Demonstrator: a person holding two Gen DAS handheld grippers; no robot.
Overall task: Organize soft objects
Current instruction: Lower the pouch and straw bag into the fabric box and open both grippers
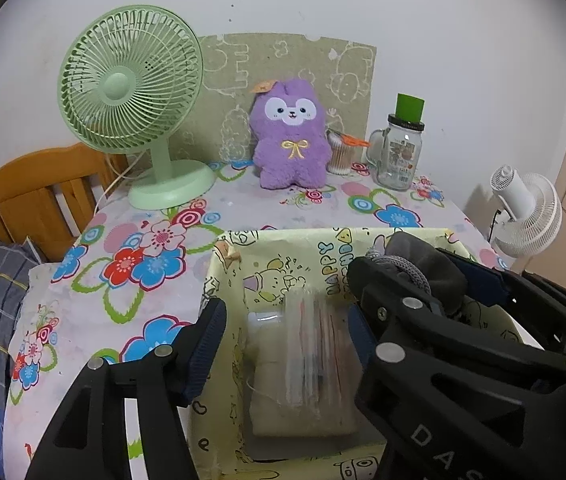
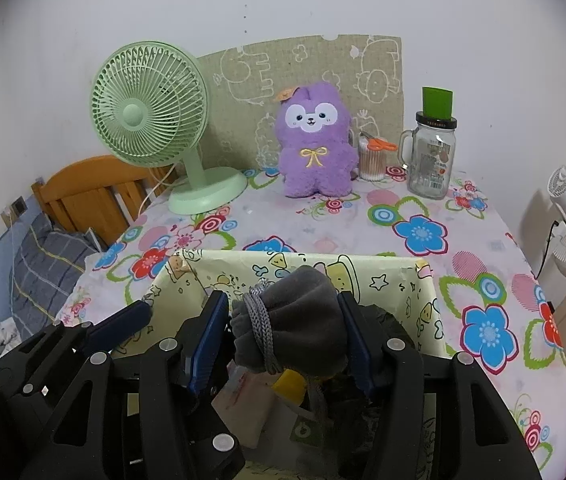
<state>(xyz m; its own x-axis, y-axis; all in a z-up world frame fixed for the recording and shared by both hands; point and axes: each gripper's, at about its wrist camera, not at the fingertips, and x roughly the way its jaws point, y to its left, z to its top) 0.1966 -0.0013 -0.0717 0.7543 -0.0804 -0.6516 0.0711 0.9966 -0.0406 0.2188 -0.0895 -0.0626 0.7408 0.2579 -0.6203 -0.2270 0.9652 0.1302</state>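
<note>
A pale yellow cartoon-print box (image 1: 283, 242) (image 2: 399, 270) stands at the near edge of the table. My right gripper (image 2: 287, 332) is shut on a grey fabric pouch (image 2: 295, 312) tied with a grey cord and holds it over the box; the pouch also shows in the left wrist view (image 1: 423, 264). My left gripper (image 1: 283, 344) is open above the box, over a clear plastic packet (image 1: 307, 344) lying on a beige pouch inside. A purple plush toy (image 1: 289, 136) (image 2: 315, 140) sits upright at the back of the table.
A green desk fan (image 1: 131, 104) (image 2: 151, 120) stands back left. A cotton-swab cup with orange scissors (image 1: 341, 154) (image 2: 373, 158) and a glass mug jar with a green cap (image 1: 401, 148) (image 2: 433, 152) stand back right. A white fan (image 1: 523, 212) is off the right edge. A wooden bed frame (image 1: 35, 192) is left.
</note>
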